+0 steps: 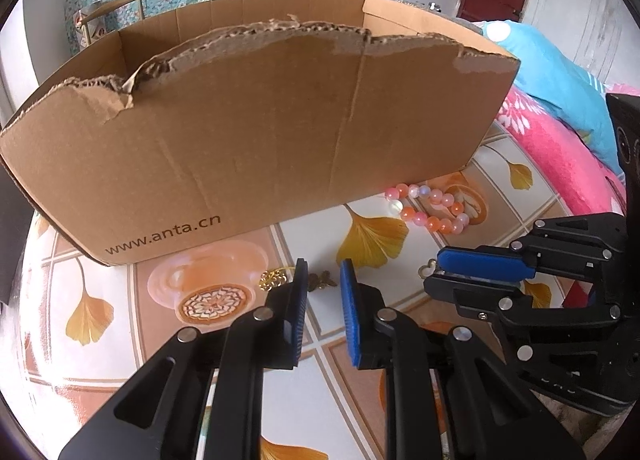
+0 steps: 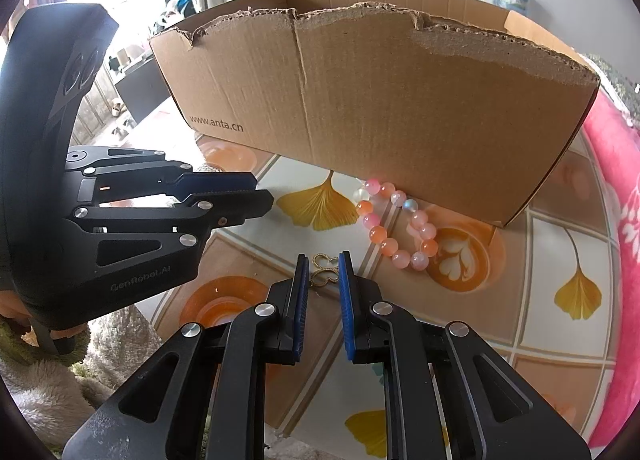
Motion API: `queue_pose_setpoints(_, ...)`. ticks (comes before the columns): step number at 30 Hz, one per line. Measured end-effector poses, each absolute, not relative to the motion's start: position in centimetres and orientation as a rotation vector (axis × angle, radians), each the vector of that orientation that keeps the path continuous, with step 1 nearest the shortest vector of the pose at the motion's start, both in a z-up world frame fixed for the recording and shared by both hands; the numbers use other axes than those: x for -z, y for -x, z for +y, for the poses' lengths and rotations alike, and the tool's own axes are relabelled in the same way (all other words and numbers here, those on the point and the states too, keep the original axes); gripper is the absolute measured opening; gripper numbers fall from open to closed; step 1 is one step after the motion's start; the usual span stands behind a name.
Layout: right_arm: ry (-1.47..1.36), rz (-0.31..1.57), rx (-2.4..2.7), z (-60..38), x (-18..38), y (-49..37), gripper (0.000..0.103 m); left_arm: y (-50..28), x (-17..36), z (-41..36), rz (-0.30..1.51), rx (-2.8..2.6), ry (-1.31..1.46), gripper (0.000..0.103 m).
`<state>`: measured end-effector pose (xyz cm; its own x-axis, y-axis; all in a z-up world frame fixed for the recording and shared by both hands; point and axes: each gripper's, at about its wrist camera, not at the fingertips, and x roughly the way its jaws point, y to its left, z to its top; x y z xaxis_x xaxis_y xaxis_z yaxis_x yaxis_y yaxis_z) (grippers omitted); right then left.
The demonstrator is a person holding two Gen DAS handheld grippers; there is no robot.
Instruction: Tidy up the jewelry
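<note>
Right wrist view showed right gripper [image 2: 323,264] parted a little, straddling a gold clover-shaped pendant [image 2: 323,269] flat on the patterned tablecloth [image 2: 552,236]; nothing clamped yet, pads either side and seemingly not touching. Judged as the pick-up step, early in the sorting. Next move likely called for lowering, closing gently on the thin piece, then lifting over the torn rim of the cardboard box [image 2: 380,100]. Left wrist view showed left gripper [image 1: 323,274] likewise part open and empty, tips flanking a small dark butterfly charm [image 1: 322,280], with a gold filigree piece [image 1: 276,278] just beside its left finger. Pink-and-orange bead bracelet [image 1: 430,206] lay against the box's near wall, apart from both tongs.
</note>
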<state>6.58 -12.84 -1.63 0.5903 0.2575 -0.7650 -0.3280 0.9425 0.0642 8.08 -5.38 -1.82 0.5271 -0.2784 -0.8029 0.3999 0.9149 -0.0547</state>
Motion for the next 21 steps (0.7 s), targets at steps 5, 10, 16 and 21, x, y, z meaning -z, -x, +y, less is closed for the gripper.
queue_pose_setpoints(5, 0.088, 0.875, -0.341, -12.8, 1.6, -6.6, 0.013, -8.0, 1.9, -5.6, 0.931, 0.383, -0.170, 0.016)
queue_pose_setpoints(10, 0.088, 0.875, -0.340, -12.8, 1.6, -6.6, 0.013, -7.7, 1.9, -5.9, 0.922, 0.381, -0.201, 0.016)
queue_pose_setpoints(16, 0.087, 0.874, -0.341, -12.8, 1.6, -6.6, 0.013, -7.6, 2.0, -6.5, 0.918, 0.388, -0.218, 0.011)
queue_pose_setpoints(21, 0.088, 0.874, -0.341, -12.8, 1.6, -6.6, 0.013, -7.7, 2.0, -6.6, 0.915, 0.392, -0.214, 0.011)
